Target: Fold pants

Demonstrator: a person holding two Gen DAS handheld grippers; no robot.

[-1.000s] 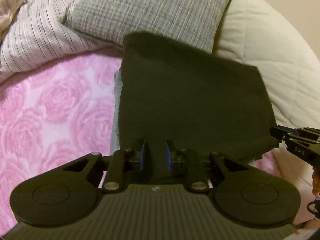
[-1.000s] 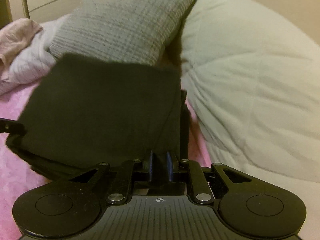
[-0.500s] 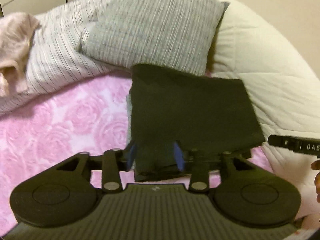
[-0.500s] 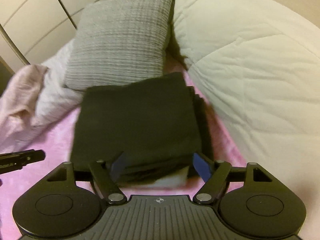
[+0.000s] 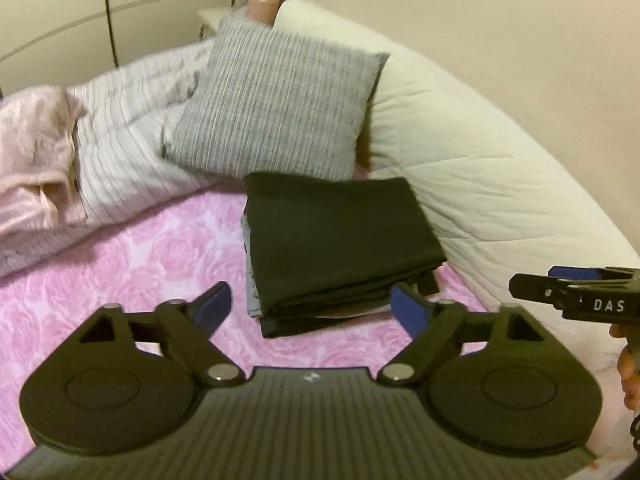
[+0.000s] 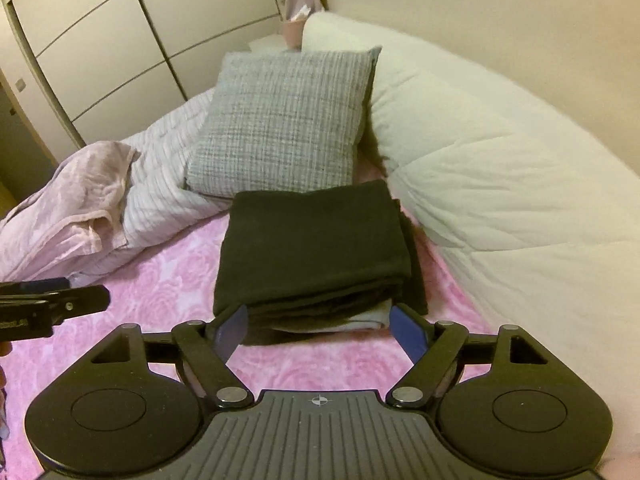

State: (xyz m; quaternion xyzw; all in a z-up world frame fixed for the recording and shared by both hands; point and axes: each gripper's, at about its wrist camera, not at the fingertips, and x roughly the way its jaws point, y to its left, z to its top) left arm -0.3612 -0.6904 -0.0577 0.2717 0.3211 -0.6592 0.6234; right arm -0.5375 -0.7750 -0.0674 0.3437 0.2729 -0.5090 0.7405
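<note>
My left gripper (image 5: 308, 306) and right gripper (image 6: 322, 326) are both opening, nothing pinched. The folded pants (image 5: 340, 248) lie on the pink bedspread (image 5: 120, 272), near the grey pillow (image 5: 276, 108). Only the left view shows a hand (image 5: 628, 372) at its right edge; white duvet (image 6: 500, 168) flanks right.

Folded dark pants (image 5: 340, 240) lie on the pink sheet (image 5: 140, 264); left gripper (image 5: 310, 304) jaws opening, empty.
</note>
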